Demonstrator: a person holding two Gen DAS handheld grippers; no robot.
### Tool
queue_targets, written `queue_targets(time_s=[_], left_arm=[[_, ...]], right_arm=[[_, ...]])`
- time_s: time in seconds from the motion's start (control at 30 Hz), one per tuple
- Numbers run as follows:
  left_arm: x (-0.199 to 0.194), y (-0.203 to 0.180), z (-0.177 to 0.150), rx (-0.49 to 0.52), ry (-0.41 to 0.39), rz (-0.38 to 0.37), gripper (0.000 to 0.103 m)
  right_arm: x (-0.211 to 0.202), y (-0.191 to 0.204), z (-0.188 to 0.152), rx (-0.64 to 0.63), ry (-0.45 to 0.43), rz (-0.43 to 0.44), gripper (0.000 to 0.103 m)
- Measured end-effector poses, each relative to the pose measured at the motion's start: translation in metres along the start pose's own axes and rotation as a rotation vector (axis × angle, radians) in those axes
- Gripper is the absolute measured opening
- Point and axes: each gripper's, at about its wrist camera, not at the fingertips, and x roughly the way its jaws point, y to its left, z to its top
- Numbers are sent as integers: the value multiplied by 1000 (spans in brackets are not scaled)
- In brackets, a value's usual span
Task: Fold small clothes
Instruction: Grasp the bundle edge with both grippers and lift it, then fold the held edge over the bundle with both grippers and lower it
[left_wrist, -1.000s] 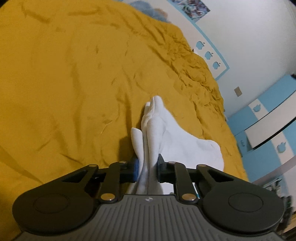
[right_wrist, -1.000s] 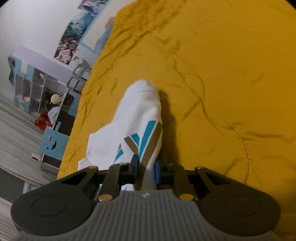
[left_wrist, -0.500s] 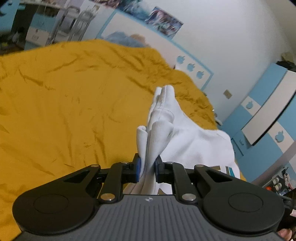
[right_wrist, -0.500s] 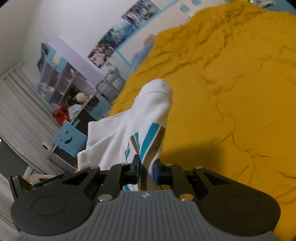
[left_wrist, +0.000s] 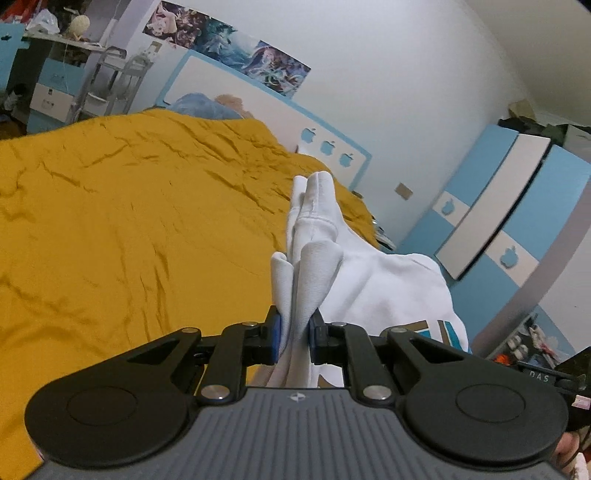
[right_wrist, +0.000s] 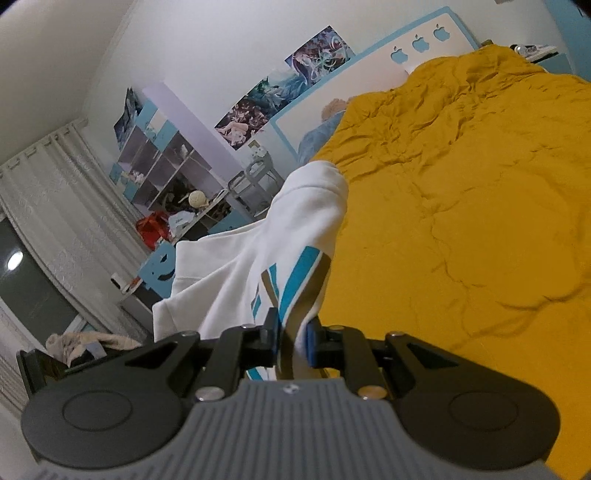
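A small white garment (left_wrist: 373, 273) with teal and tan stripes hangs in the air above the yellow bed cover (left_wrist: 129, 221). My left gripper (left_wrist: 294, 334) is shut on a bunched white edge of it, with folds sticking up between the pads. In the right wrist view the same white garment (right_wrist: 258, 254) drapes off to the left, and my right gripper (right_wrist: 293, 341) is shut on its striped edge. The cloth spans between the two grippers, lifted off the yellow bed cover (right_wrist: 461, 221).
The bed's white and blue headboard (left_wrist: 258, 107) lies ahead, with a blue pillow (left_wrist: 203, 109) against it. A blue and white wardrobe (left_wrist: 498, 206) stands right of the bed. Shelves (right_wrist: 162, 166), a curtain (right_wrist: 48, 206) and floor clutter (right_wrist: 88, 341) lie left of it.
Both grippers have risen and tilted up with the garment, which has come off the bed cover. The walls, headboard and furniture have come into view.
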Motion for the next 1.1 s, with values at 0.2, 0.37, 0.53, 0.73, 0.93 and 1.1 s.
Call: queue_targets(time_s=[0.2,0.37,0.53,0.73,0.93,1.1], left_arm=[[-7,-11,-28,-9,45,-43,15],[9,-1,-42,-32,111,-30,15],[30,18,-52,-56,178,9,15],[54,35,-59,-76,233,38,15],[81,57,-68,-96,292,76,15],[96,77,-79,-114,339,109,15]], right_arm=[[-58,-14,-32,19,5,-6,9],[-73,-40,-51,89,32,-36,9],[-49,-63,-65,147,92,-84,9],[-20,-81,-69,167,126,-140,9],[14,-95,-68,165,171,-197,9],[36,-114,-72,190,205,-232,9]])
